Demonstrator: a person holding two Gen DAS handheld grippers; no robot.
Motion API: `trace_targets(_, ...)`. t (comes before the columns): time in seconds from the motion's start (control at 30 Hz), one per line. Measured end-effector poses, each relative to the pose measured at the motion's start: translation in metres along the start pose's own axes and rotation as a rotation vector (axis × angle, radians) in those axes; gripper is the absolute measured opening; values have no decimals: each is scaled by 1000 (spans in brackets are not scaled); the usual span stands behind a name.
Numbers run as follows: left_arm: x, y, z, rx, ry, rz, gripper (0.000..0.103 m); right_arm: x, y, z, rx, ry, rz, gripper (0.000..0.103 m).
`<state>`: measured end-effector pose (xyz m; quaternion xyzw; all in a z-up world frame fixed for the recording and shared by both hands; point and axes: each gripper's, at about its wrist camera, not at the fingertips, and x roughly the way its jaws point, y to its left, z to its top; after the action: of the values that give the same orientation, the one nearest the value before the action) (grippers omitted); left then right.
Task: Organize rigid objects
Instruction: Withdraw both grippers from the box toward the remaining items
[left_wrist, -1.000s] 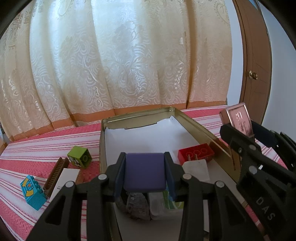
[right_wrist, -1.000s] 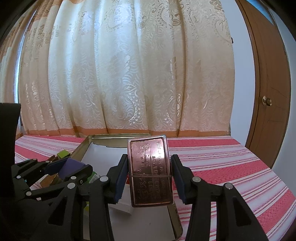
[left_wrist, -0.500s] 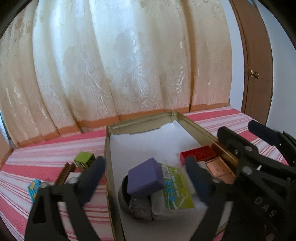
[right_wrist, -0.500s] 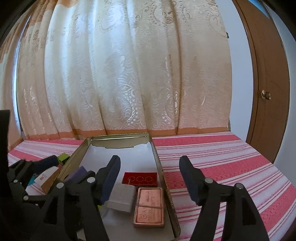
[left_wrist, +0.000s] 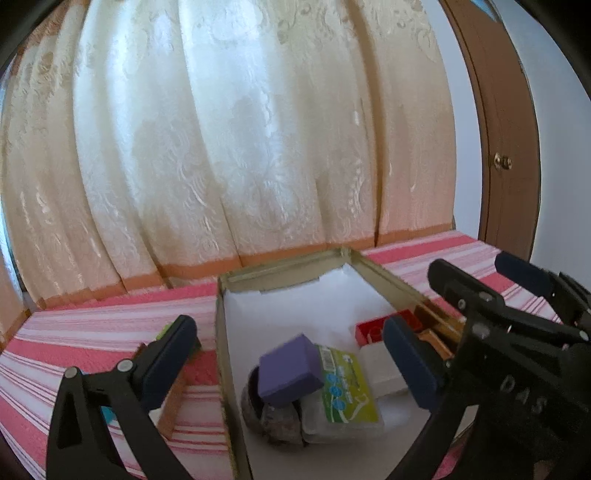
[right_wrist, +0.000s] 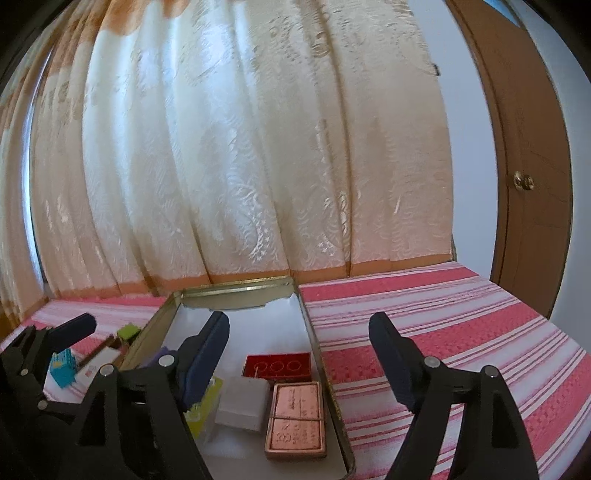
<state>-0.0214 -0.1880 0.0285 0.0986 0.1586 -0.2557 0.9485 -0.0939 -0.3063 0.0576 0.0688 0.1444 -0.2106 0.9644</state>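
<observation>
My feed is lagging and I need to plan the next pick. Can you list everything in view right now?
Metal tin tray: 1, gold, on the bed, white-lined.
Purple square box: 1, in tray, atop a grey lump.
Green-labelled clear packet: 1, in tray, beside the purple box.
White block: 1, in tray.
Red studded brick: 1, in tray, by the right wall.
Copper embossed tin: 1, in tray, nearer than the brick.
Lime-green cube: 1, on bed left of tray.
Blue toy block: 1, on bed left.
Striped bedspread: 1, pink-white.
Left gripper: open, empty.
Right gripper: open, empty.
</observation>
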Motion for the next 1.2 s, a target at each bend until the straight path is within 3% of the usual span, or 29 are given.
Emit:
trace_targets(0.13,-3,9,4,-21,-26,15,103,-4,-8,2,43,-33,-19,80)
trace_targets(0.47,8,47,0,-145,31,50,103,-10,1,4,1,-73,-10,80)
trace_targets(0.7,4,77,-8,-122,26,124,103,-10,1,3,-4,-64,-53,80)
trace_targets(0.83,5,101,-12,-144,45,165,103,-11,8,0,34,-40,-40,80)
trace_targets(0.97,6,115,-18,-113,45,208,102,-13,25,-3,-7,-30,-31,80)
trace_targets(1.2,3,128,-20,-121,48,206,102,-21,51,-7,-28,-61,-19,80)
